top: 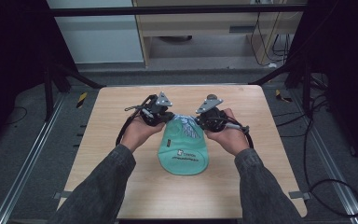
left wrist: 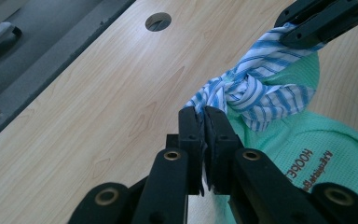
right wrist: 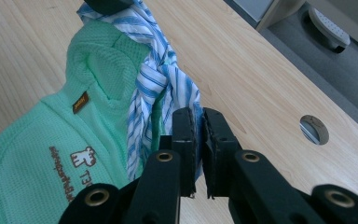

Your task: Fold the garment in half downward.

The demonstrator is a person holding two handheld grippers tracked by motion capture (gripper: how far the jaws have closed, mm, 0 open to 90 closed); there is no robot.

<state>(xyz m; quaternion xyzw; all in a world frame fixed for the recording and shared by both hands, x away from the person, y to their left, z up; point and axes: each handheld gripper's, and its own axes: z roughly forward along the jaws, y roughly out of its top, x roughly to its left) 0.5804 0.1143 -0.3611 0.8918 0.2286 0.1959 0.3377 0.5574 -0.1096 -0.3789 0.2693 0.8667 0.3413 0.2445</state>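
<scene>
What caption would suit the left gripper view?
Left gripper pinching the striped blue-and-white cloth knotted above a mint green garment.

Green bag with striped cloth sits mid desk, blocks middle. Left edge, right edge, near edge, far corners: open room. Small hole in desk top.

Brown lettering on green garment too small to read from high view, cut by bottom edge at 5 o'clock in left gripper view; striped cloth end hidden between left gripper pads; round table hole partly showing stripes, source unclear; forearms cropped at 6 o'clock
</scene>
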